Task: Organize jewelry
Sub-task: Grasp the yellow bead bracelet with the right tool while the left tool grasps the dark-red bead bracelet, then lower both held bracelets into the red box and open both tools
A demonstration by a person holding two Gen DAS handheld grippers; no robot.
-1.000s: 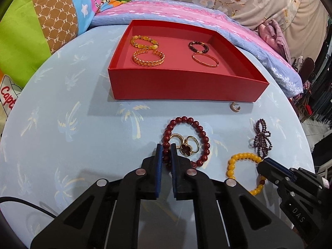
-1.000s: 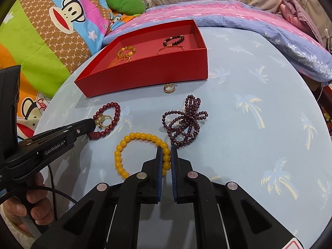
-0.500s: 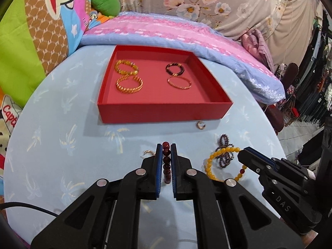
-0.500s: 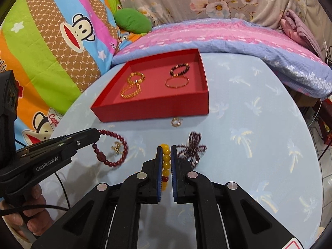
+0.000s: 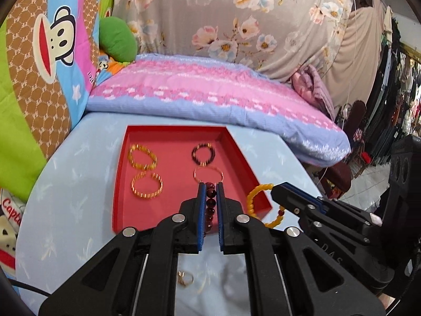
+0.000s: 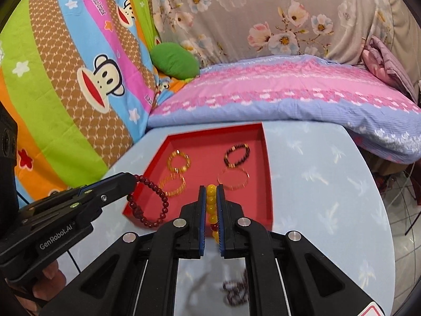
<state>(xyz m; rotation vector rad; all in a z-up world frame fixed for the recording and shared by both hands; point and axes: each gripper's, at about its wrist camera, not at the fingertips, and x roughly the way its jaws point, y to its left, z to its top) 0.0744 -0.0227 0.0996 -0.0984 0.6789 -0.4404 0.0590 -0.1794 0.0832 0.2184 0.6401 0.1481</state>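
My left gripper (image 5: 209,187) is shut on a dark red bead bracelet (image 5: 209,205) and holds it in the air over the near edge of the red tray (image 5: 117,197). It also shows in the right wrist view (image 6: 151,202), hanging from the left gripper (image 6: 133,180). My right gripper (image 6: 211,188) is shut on a yellow bead bracelet (image 6: 211,208), lifted near the tray's (image 6: 268,184) near right corner; the bracelet also shows in the left wrist view (image 5: 254,197). The tray holds several bracelets.
Gold rings (image 5: 185,281) lie on the light blue table (image 5: 65,210) below my left gripper. A dark purple bead strand (image 6: 236,292) lies on the table below my right gripper. A pink and blue pillow (image 6: 289,97) borders the table's far edge.
Both grippers have lifted their bracelets off the table and carried them forward toward the tray. The rings and the purple strand stayed on the table.
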